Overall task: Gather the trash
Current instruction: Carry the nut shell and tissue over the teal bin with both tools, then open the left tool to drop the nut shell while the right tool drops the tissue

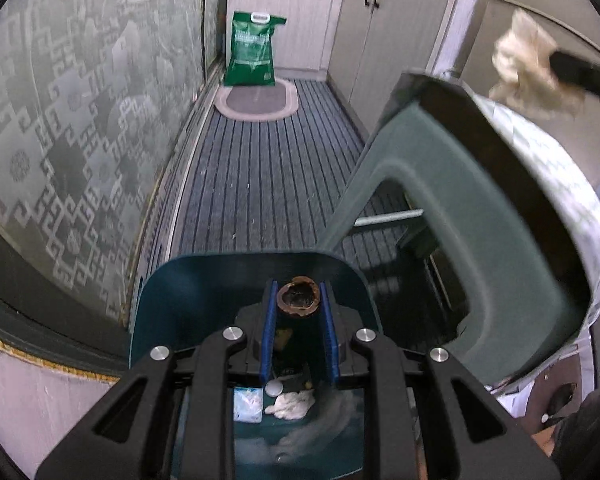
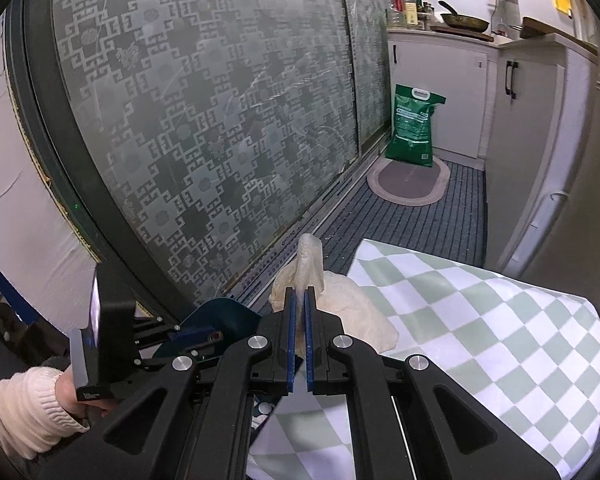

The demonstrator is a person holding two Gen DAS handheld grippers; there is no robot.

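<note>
My left gripper (image 1: pixel 298 289) is shut on a brown, hollow shell-like scrap (image 1: pixel 298 300), right over a teal bin (image 1: pixel 204 292). Inside the bin lie a white tissue wad (image 1: pixel 290 404), a clear packet (image 1: pixel 247 404) and a white cap (image 1: pixel 274 389). My right gripper (image 2: pixel 299 292) is shut on a crumpled off-white tissue (image 2: pixel 340 308), held above the checked tablecloth (image 2: pixel 480 320). The same tissue (image 1: pixel 524 64) shows blurred at the upper right of the left wrist view. The left gripper (image 2: pixel 216 336) and bin (image 2: pixel 220 316) sit low left of the right one, held by a hand (image 2: pixel 72 396).
A grey-green stool (image 1: pixel 440 168) stands beside the bin, under the table edge. A patterned glass sliding door (image 1: pixel 80 120) runs along the left. A striped floor runner (image 1: pixel 260 184) leads to an oval mat (image 1: pixel 256 100), a green sack (image 1: pixel 254 50) and white cabinets (image 1: pixel 400 40).
</note>
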